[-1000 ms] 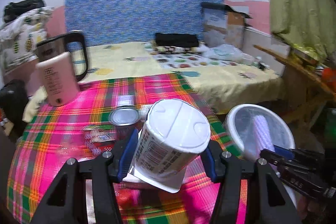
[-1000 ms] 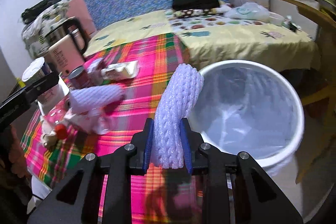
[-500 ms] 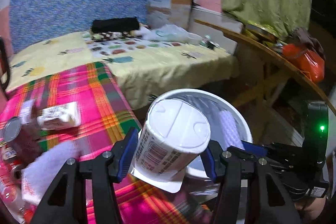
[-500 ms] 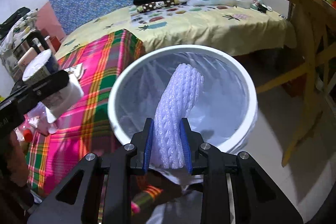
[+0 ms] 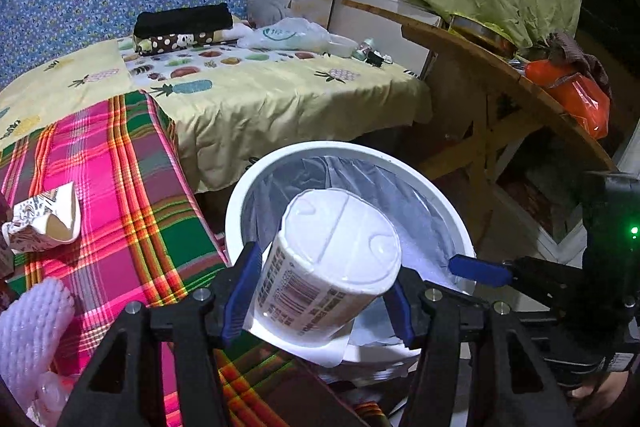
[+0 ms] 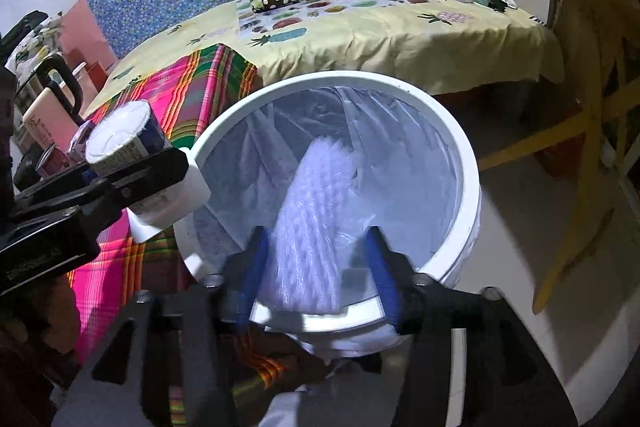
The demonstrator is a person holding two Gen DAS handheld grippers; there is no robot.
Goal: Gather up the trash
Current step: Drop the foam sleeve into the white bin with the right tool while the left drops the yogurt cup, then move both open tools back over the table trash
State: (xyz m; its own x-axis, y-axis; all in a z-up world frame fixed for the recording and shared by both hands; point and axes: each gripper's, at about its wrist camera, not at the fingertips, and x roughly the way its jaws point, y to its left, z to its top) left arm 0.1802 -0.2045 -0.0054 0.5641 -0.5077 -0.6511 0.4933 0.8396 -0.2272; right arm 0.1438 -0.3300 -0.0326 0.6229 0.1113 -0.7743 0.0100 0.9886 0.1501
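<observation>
My left gripper [image 5: 320, 291] is shut on a white paper cup [image 5: 332, 263], bottom facing me, held at the near left rim of a white bin [image 5: 256, 183] lined with clear plastic. In the right wrist view the cup [image 6: 128, 143] shows at the bin's [image 6: 468, 155] left rim. My right gripper [image 6: 316, 259] is open above the bin. A white foam net sleeve [image 6: 312, 227], blurred, is between its spread fingers, dropping into the bin.
A pink plaid cloth [image 5: 120, 195] covers the table, with a crumpled wrapper [image 5: 44, 223] and another foam net [image 5: 28, 331] on it. A kettle [image 6: 52, 107] stands at the far left. A bed [image 5: 260, 87] lies behind and a wooden table [image 5: 500, 95] to the right.
Both grippers moved closer to the bin. My right gripper opened and let go of the foam net, which is falling into the bin. My left gripper still holds the cup.
</observation>
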